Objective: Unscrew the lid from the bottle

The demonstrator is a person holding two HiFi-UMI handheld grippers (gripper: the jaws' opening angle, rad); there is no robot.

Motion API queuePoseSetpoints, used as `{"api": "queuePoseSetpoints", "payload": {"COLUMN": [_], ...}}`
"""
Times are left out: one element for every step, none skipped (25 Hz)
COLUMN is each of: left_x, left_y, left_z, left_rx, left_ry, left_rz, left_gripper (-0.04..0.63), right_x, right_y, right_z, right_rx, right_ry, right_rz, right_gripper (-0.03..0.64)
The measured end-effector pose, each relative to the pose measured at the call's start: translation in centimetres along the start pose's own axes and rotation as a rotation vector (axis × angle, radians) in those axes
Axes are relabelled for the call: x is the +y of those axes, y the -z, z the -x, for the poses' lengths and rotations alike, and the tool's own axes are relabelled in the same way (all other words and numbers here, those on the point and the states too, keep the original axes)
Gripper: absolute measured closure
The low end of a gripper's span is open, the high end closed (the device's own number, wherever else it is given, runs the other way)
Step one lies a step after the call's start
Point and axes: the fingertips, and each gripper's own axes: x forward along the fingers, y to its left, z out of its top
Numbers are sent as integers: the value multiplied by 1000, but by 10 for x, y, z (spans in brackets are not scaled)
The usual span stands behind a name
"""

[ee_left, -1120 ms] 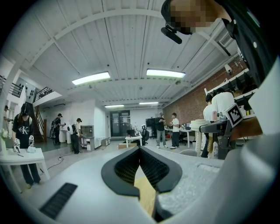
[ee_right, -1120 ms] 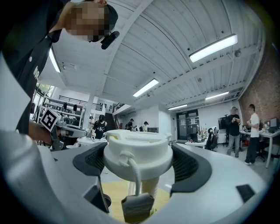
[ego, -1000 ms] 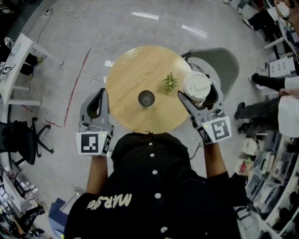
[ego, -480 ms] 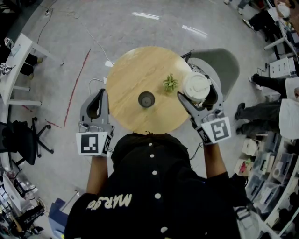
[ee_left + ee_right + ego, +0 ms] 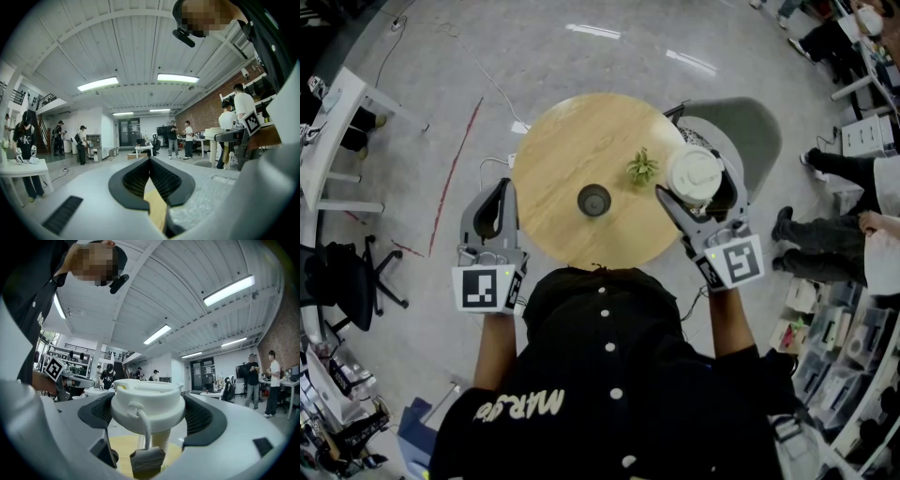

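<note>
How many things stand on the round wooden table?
2: a dark cylindrical container near the centre, a small green plant beside it. The white lid is in the right gripper.

Room around me. A pale grey polished floor (image 5: 581, 56), marked by a red line (image 5: 457, 159), lies under my round wooden table (image 5: 572, 155). White desk (image 5: 337, 105) and black office chair (image 5: 342, 281) at left; grey chair (image 5: 755, 127) just behind the table. Overhead, a white ribbed ceiling (image 5: 131, 42) with long light strips (image 5: 178, 78); brick wall (image 5: 206, 110) at right.
</note>
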Motion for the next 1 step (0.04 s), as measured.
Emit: {"api": "queuePoseSetpoints", "payload": {"left_x": [0], "left_y": [-1], "left_z": [0], "left_rx": [1], "left_ry": [-5], "left_rz": [4], "left_gripper": [591], "right_x": [0], "right_y": [-1], "right_z": [0], "right_rx": [-5], "right_ry": [-4], "right_rz": [-3], "right_gripper": [158]}}
